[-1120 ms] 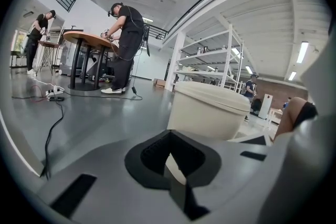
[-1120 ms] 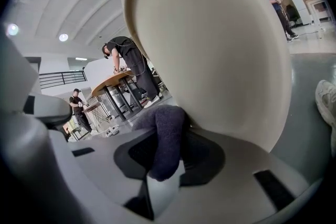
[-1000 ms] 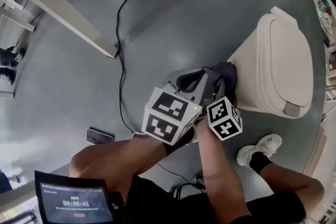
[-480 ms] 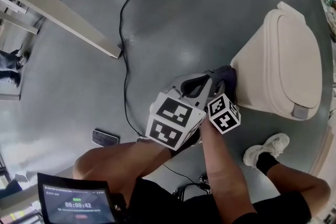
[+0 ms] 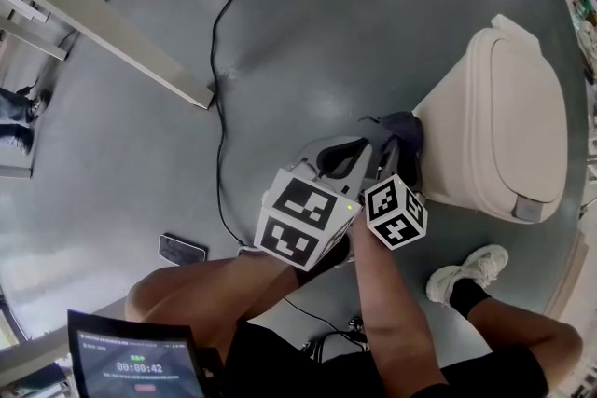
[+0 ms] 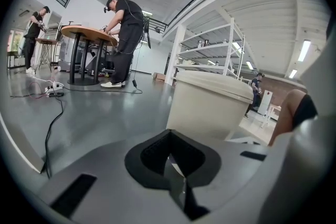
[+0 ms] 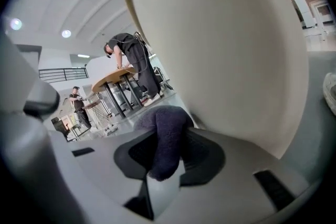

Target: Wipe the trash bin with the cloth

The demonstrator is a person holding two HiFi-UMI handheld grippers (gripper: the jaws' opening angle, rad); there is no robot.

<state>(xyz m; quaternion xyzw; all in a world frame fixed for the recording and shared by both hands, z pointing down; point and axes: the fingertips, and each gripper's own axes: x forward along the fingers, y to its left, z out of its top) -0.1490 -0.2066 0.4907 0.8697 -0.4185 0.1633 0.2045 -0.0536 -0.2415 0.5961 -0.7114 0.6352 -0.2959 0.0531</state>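
Two hand-held grippers sit close together in the head view, their marker cubes side by side. The left gripper (image 5: pixel 350 156) is just beside the right gripper (image 5: pixel 390 158), which carries a dark fuzzy cloth (image 5: pixel 403 133) against the side wall of the beige plastic trash bin (image 5: pixel 508 121), whose lid is down. A black cable (image 5: pixel 216 79) runs over the grey floor, a dark phone (image 5: pixel 181 249) lies near it, and a white sneaker (image 5: pixel 466 270) stands by the bin.

In the left gripper view, the left gripper (image 6: pixel 173 165) has its jaws pressed together with nothing between them, and the bin (image 6: pixel 210 110) stands ahead.

In the right gripper view, the right gripper (image 7: pixel 163 165) has its jaws clamped on the cloth (image 7: pixel 165 139), which bulges out beside the bin's curved wall (image 7: pixel 226 44).
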